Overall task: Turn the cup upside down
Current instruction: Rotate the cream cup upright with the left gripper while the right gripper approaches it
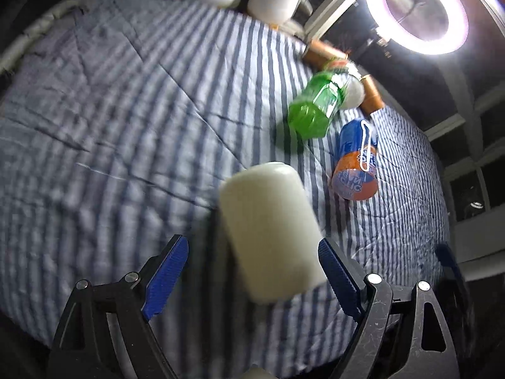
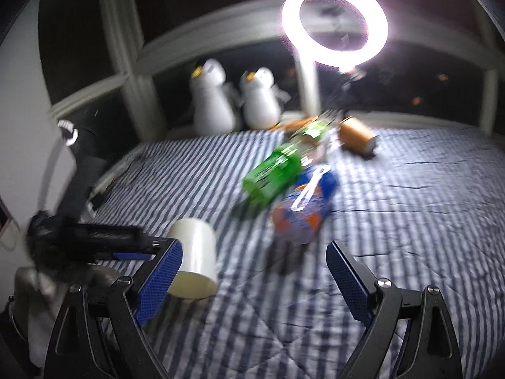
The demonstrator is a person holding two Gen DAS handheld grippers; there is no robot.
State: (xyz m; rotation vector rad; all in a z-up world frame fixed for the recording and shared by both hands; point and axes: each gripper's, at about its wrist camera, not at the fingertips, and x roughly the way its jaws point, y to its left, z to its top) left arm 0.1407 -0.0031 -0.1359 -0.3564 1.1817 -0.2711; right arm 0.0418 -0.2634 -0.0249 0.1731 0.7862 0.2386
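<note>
A cream-white cup (image 1: 271, 230) stands on the striped bed cover with its closed base up and its mouth down. In the left wrist view it sits between the blue pads of my left gripper (image 1: 252, 271), which is open and not touching it. In the right wrist view the cup (image 2: 195, 262) is at the lower left, with the left gripper (image 2: 94, 243) just left of it. My right gripper (image 2: 252, 274) is open and empty, to the right of the cup, above the cover.
A green bottle (image 1: 315, 107), a blue-and-orange can (image 1: 355, 161) and copper cans (image 1: 322, 53) lie on the bed (image 1: 126, 110) beyond the cup. Two plush penguins (image 2: 233, 101) and a lit ring light (image 2: 334, 22) stand at the far edge by the window.
</note>
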